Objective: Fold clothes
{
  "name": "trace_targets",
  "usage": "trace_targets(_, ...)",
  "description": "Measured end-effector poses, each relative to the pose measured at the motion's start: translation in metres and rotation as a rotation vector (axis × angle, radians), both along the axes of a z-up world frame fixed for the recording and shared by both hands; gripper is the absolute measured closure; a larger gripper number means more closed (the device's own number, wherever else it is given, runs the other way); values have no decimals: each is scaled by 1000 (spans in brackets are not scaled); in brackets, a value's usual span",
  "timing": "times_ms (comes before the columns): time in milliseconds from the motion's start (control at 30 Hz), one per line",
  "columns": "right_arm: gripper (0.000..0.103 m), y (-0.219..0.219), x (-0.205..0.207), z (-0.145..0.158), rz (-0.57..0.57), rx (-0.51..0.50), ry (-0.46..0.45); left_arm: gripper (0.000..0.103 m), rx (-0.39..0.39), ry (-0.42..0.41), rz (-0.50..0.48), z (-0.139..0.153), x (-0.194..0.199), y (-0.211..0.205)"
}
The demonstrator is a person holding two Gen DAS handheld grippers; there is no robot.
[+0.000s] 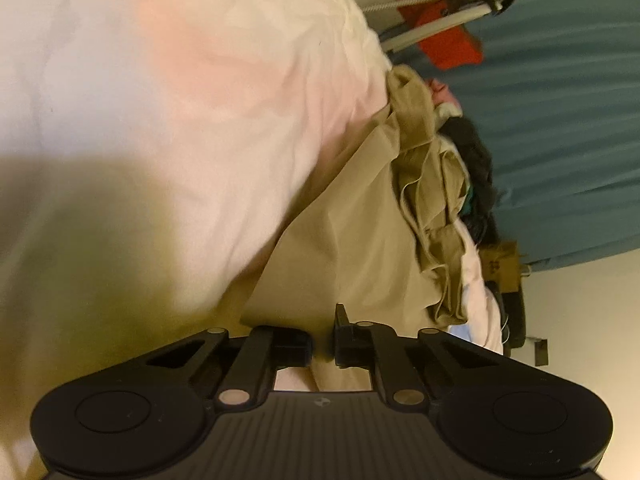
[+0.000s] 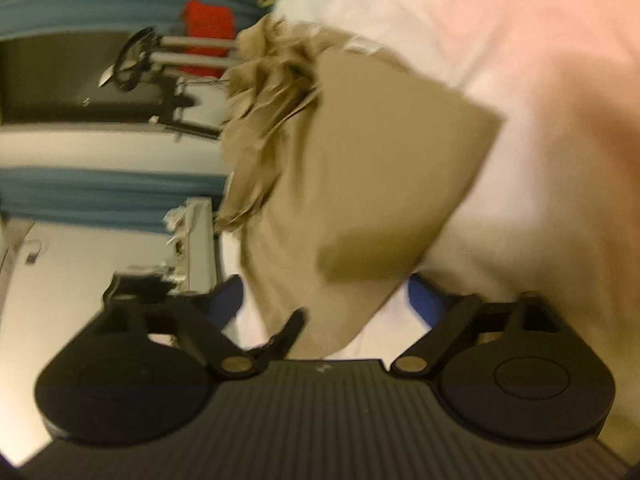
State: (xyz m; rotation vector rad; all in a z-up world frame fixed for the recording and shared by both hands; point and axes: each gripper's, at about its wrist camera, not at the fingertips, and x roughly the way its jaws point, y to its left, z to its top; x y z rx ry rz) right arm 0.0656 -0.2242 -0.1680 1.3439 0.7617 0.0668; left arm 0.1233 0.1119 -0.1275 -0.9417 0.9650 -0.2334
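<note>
A tan garment point(image 1: 352, 240) is seen lying on a bed covered by a white sheet point(image 1: 180, 120). In the left wrist view, the left claw point(image 1: 323, 344) is seen low in the picture, with its two black fingers brought close together and only a thin gap left between them. Tan cloth is seen right behind that gap, but it cannot be told for sure if the cloth is pinched. The far end of the tan garment is bunched up in folds, and a pile of other clothes point(image 1: 476, 160), dark and pink, is seen just beside it. A blue curtain point(image 1: 568, 120) is seen behind the pile, and something red point(image 1: 444, 40) is seen near it. In the right wrist view, which is blurry, the right claw point(image 2: 332, 300) is spread wide, with blue pads point(image 2: 424, 300) on its fingers. A flat part of the tan garment point(image 2: 380, 200) is seen between the spread fingers, and it is not squeezed by them. The white sheet point(image 2: 520, 80) is seen to the right of the garment, and the crumpled end of the cloth is seen farther away.
</note>
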Motion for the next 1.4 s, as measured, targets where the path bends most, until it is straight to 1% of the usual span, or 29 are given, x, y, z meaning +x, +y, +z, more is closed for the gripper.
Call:
trace_targets(33,46,-3,-2,-3,-35,-2,18,94,2,-12,6,2,-1,1)
trace_targets(67,58,-7,-5,-6,-73,1,34,94,-5,-22,12,3,-3,3)
trace_targets(100,66,-11,-7,-9,-112,4,50,94,-13,-32,19,5,-4,4)
trace_targets(133,69,-13,-8,-11,-135,3,55,94,-17,-43,21,9,-4,2)
trace_targets(167,76,-15,-8,-12,-151,-2,57,94,-19,-61,22,12,-4,1)
trace_targets(267,80,-16,-9,-3,-195,-78,17,95,3,-120,13,23,-7,-1)
trace_targets(300,86,-16,-9,2,-201,-104,1,95,11,-140,9,27,-8,-2)
trace_targets(400,94,-17,-11,16,-209,-167,-50,96,10,-206,0,37,-11,-6)
trace_targets(533,95,-13,-19,36,-197,-219,-117,96,71,-290,-18,56,-20,-11)
trace_targets(567,95,-13,-22,41,-196,-227,-137,96,96,-321,-25,63,-24,-12)
trace_targets(600,95,-15,-25,47,-194,-235,-159,97,99,-334,-28,68,-23,-13)
trace_targets(667,95,-13,-35,64,-192,-263,-204,97,60,-334,-29,76,-32,-6)
trace_targets(733,95,-8,-48,80,-182,-281,-245,97,46,-349,-23,88,-43,-1)
trace_targets(800,95,0,-69,91,-160,-297,-265,97,53,-369,-14,99,-64,3)
trace_targets(833,95,4,-82,96,-150,-305,-275,97,47,-368,-16,104,-80,8)
trace_targets(933,95,8,-132,107,-143,-298,-296,97,26,-363,-21,118,-132,21)
trace_targets(967,95,9,-149,110,-142,-297,-305,97,20,-360,-23,120,-143,22)
trace_targets(1100,95,11,-212,115,-159,-286,-294,97,-3,-346,-32,128,-186,23)
trace_targets(1167,95,11,-228,120,-163,-310,-292,97,-14,-340,-36,132,-208,24)
trace_targets(1267,95,8,-234,127,-166,-347,-283,97,-32,-330,-42,137,-240,25)
trace_targets(1300,95,7,-236,129,-167,-360,-280,97,-33,-329,-45,139,-234,23)
trace_targets(1333,95,5,-231,131,-170,-357,-280,96,-22,-325,-42,142,-221,20)
trace_targets(1400,95,-1,-205,134,-175,-338,-266,96,3,-316,-36,146,-193,13)
